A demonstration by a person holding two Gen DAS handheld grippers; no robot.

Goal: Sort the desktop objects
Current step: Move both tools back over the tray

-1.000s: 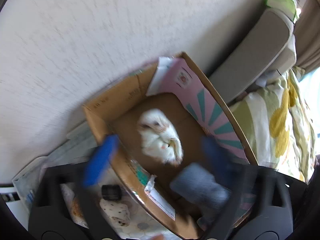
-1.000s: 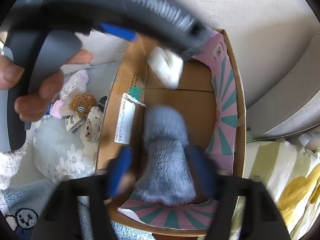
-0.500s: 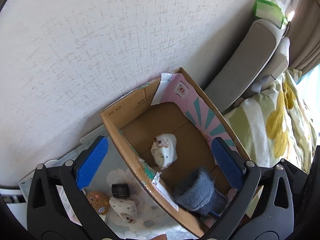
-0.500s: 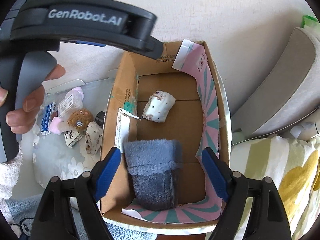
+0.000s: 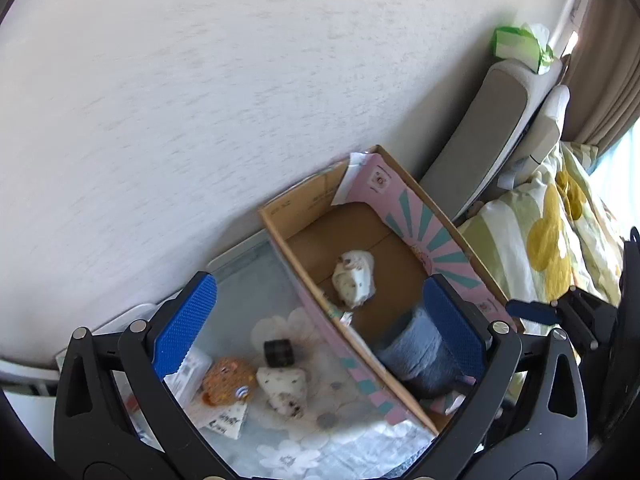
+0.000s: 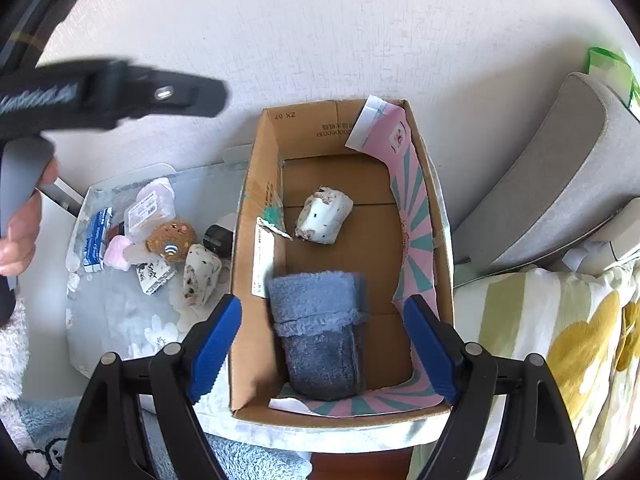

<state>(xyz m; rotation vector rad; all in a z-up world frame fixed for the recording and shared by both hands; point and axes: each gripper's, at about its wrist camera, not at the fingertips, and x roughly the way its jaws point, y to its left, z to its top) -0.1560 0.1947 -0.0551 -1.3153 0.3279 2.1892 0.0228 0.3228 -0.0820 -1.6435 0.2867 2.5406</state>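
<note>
The cardboard box (image 6: 256, 184) stands against the wall at the right end of the tabletop (image 6: 120, 320) and already holds 2 things: a white speckled plush (image 6: 325, 220) near the middle of its floor and a grey-blue fuzzy sock (image 6: 320, 332) toward its near end. Both grippers are empty, jaws standing wide apart: the right gripper (image 6: 320, 344) hangs above the sock without touching it, and the left gripper (image 5: 320, 332) hovers over the box's left wall.

By my reading the sort is partly done. Left on the tabletop, in a cluster beside the box's left wall, are a second speckled plush (image 6: 202, 274), a brown cookie-shaped toy (image 6: 172, 238), a small black cylinder (image 6: 218, 238), a printed card (image 6: 154, 276), a clear plastic packet (image 6: 150, 210), a pink piece (image 6: 118, 252) and a blue-and-white box (image 6: 96, 238) at the far left edge.

Only the right wrist view shows that blue-and-white box, the pink piece and the person's hand (image 6: 20, 232) on the left gripper's handle. The left wrist view alone shows a coin-like disc (image 5: 328, 420) near the box's left wall, and a blue pad of the other gripper at the right.
</note>
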